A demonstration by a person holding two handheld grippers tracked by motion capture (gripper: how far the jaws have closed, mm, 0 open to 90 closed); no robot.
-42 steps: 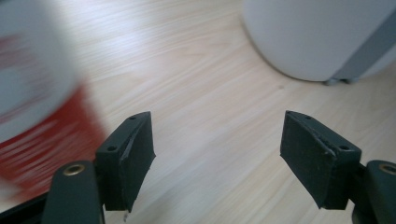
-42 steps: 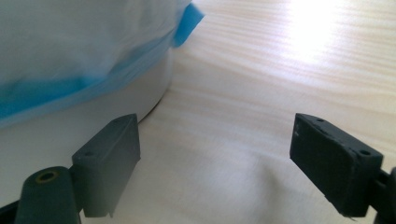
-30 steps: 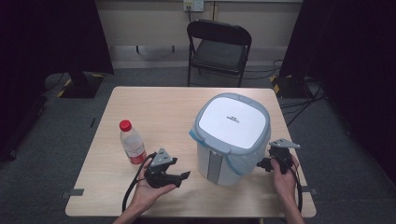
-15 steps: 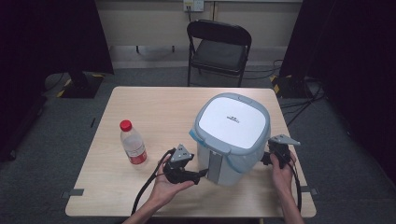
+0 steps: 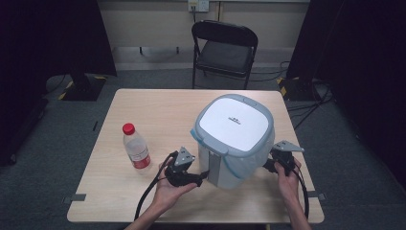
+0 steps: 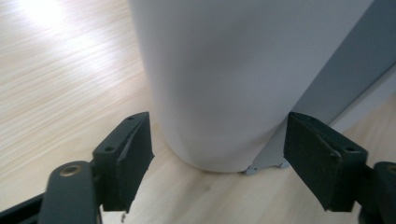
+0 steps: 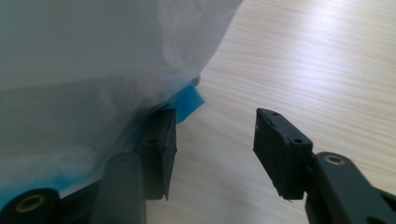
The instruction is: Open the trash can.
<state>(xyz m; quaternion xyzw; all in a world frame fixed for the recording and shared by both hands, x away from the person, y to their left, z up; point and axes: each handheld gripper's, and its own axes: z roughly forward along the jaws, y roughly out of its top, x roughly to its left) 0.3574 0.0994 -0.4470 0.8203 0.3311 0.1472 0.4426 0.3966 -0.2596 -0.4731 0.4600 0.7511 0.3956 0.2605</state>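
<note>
High view: bin (image 5: 233,139) upright, lid skyward.

The bin (image 5: 234,139) hides its own base and the table (image 5: 143,110) behind it in the high view. There its wall also covers the jaw tips of the left gripper (image 5: 203,178) and those of the right gripper (image 5: 266,164). In the left gripper view the bin (image 6: 219,74) is cut off at the top edge. In the right gripper view the bin's liner (image 7: 84,70) is blurred and drapes over the left jaw, so whether it is pinched cannot be told. The label on the bottle (image 5: 136,146), left of the bin, is too small to read.
</note>
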